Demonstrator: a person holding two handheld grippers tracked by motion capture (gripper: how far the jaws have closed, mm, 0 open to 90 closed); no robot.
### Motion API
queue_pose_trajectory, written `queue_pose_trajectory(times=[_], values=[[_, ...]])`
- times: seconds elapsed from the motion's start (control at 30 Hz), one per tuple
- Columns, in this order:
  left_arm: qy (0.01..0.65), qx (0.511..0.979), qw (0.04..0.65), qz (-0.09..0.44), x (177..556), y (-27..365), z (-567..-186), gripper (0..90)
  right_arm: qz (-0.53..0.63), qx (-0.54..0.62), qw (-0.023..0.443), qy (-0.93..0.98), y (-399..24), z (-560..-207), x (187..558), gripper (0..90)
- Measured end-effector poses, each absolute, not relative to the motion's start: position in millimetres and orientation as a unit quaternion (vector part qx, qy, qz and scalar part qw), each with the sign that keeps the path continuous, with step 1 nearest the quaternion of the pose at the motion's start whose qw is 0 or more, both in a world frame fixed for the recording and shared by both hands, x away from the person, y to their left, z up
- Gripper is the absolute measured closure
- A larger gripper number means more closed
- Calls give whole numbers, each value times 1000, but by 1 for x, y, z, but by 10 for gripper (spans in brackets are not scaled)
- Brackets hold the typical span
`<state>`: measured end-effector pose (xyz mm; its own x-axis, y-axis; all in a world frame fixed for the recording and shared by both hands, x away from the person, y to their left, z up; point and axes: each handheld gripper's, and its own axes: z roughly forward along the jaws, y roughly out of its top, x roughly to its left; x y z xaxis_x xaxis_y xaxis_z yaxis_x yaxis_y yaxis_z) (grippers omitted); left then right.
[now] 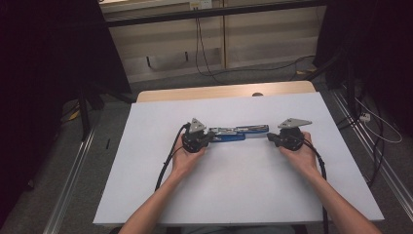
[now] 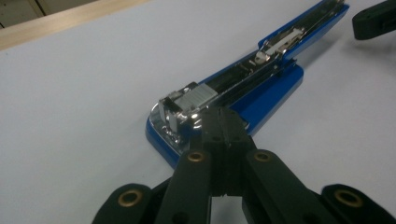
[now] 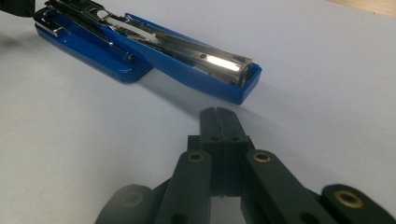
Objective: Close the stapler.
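blue stapler [image 1: 237, 133], swung fully open, lying flat on white table top, metal magazine exposed

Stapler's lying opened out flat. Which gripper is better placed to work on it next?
Probably left: the left gripper, jaws shut, has its tip at the stapler base end. The right gripper, also shut, sits just short of it.

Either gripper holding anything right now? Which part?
Nothing held. Left gripper shut empty, tips at the blue stapler's chrome end. Right gripper shut, short of it.

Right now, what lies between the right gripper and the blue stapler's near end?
Only a short bare strip of white table, seen in the right gripper view: the shut right gripper stops just short of the opened blue stapler.
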<state>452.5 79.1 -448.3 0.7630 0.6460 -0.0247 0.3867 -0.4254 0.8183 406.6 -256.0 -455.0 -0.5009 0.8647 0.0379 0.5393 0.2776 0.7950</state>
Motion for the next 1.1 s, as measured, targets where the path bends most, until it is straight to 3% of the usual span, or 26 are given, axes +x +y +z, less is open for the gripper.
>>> queue_pose_trajectory(times=[1.1], values=[[316, 826, 440, 158, 458, 80, -453, 900, 363, 456, 200, 788, -252, -452, 419, 900]])
